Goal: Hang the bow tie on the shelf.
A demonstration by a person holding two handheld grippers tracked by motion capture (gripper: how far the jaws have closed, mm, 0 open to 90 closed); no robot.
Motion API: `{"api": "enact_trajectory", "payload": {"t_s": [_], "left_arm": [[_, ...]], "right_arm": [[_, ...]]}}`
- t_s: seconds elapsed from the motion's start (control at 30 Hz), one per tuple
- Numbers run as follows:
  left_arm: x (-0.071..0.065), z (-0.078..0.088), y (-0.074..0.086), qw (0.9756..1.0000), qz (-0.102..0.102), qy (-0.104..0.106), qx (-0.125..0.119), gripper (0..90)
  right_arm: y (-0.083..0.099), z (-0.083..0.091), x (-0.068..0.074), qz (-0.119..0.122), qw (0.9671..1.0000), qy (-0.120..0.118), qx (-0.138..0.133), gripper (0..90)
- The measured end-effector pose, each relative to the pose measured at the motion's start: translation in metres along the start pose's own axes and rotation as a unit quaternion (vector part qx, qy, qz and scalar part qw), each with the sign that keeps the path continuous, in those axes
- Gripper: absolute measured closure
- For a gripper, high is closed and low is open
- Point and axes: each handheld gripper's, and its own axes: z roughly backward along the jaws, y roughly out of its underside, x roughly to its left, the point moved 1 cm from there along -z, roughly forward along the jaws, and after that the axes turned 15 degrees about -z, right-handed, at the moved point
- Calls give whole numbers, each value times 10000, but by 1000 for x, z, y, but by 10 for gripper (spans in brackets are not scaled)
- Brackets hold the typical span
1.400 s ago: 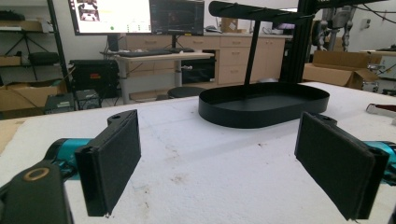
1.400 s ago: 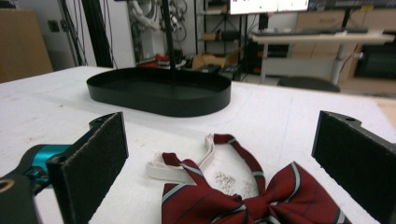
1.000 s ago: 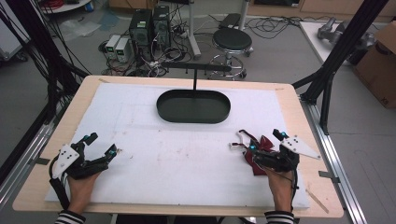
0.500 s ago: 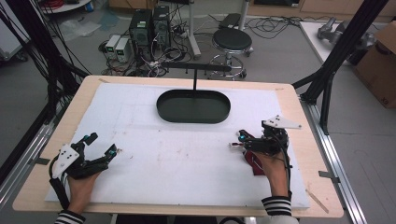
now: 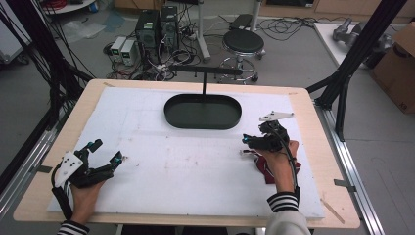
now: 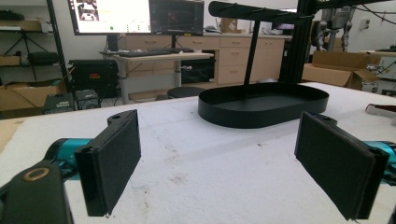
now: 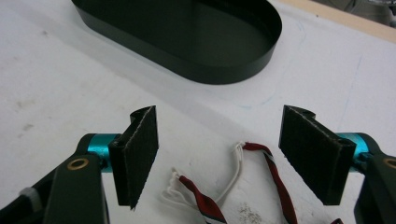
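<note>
The right gripper [image 5: 248, 145] is held over the white mat [image 5: 195, 171], short of the black oval tray [image 5: 202, 111]; its jaws, which have just been closing, are seen apart above the red striped cords [image 7: 271, 163] of a dark red cloth item [image 5: 274, 171], with nothing pressed between the pads. The cloth is seen lying on the mat beneath the right hand [image 5: 278, 159]. The left gripper [image 5: 105, 152] is rested near the mat's left edge, jaws wide apart and empty.
</note>
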Motion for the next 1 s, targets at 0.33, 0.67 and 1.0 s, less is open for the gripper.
{"api": "enact_trajectory", "payload": {"t_s": [0.33, 0.67, 1.0], "left_arm": [[0, 0, 0, 10000, 11, 11, 4, 148], [0, 0, 0, 10000, 9, 12, 7, 148], [0, 0, 0, 10000, 9, 19, 2, 149]], "right_arm": [[1, -17, -9, -109, 9987, 91, 485, 348], [-3, -28, -12, -284, 9942, 438, 940, 405], [-11, -41, -9, -335, 9883, 573, 1376, 460]]}}
